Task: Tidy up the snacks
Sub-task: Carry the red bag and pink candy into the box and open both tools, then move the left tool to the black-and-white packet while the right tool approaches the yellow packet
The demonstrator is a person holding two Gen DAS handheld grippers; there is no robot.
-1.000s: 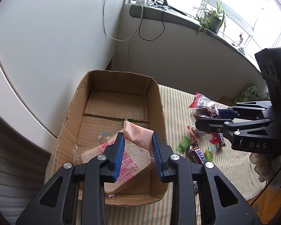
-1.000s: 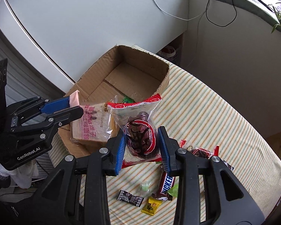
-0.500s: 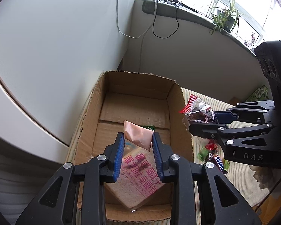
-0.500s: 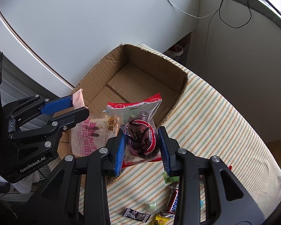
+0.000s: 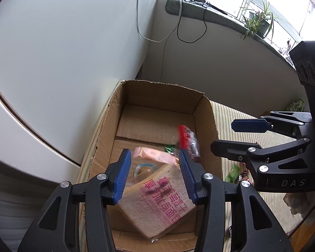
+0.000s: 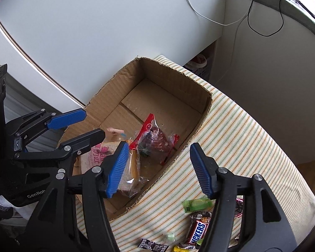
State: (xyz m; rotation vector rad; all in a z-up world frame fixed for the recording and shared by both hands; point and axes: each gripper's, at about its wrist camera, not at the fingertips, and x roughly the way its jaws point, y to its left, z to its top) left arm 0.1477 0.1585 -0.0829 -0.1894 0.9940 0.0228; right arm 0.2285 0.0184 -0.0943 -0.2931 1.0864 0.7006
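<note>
Cardboard box (image 6: 107,103) held the bread packet (image 5: 159,197) and red-edged bag (image 6: 155,140); both grippers' jaws had just opened, empty; candies (image 6: 197,204) remained on the counter (image 6: 241,130).

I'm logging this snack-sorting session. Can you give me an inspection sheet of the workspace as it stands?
Surface: striped cloth over the table.
Job's things: cardboard box holds bread packet, red-edged bag.
Clutter: Snickers bar, green candy, small sweets left on the cloth.
Grippers: left gripper, right gripper open, jaws just opened, gripping nothing.
Cables: white and black cables hang from the sill.
Surroundings: white wall, potted plant.
</note>
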